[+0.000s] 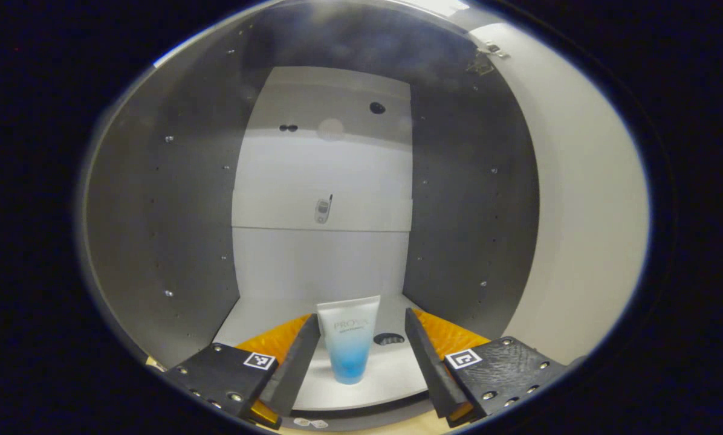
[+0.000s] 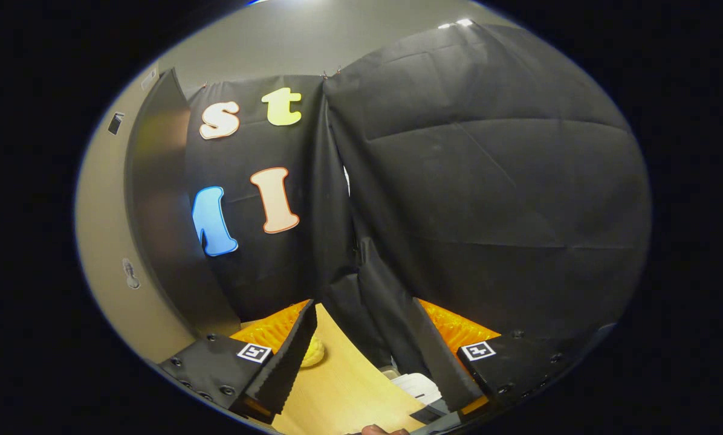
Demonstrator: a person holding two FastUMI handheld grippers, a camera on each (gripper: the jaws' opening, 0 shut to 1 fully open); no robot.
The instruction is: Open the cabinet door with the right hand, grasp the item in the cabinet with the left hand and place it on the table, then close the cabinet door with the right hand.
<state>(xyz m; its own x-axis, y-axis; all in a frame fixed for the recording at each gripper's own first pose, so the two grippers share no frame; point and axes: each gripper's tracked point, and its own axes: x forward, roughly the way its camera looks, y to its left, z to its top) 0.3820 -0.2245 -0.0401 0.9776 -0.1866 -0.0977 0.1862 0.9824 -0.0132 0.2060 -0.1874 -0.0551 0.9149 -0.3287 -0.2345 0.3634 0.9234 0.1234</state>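
A white and blue tube (image 1: pixel 349 341) stands cap-down on the pale cabinet floor (image 1: pixel 392 374), near its front edge. My left gripper (image 1: pixel 356 329) is open and reaches into the cabinet, one finger on each side of the tube with a gap to both. The cabinet's dark side walls (image 1: pixel 174 217) and white back panel (image 1: pixel 322 181) surround it. The open cabinet door (image 1: pixel 585 205) stands at the right of the left gripper view. My right gripper (image 2: pixel 361 329) is open over the wooden table (image 2: pixel 343 386), holding nothing, with the door's dark edge (image 2: pixel 156 217) at its left.
A small yellow object (image 2: pixel 312 355) lies on the table beside my right gripper's left finger. White items (image 2: pixel 419 386) sit low by the black cloth wall (image 2: pixel 488 199). A dark oval hole (image 1: pixel 389 339) marks the cabinet floor behind the tube.
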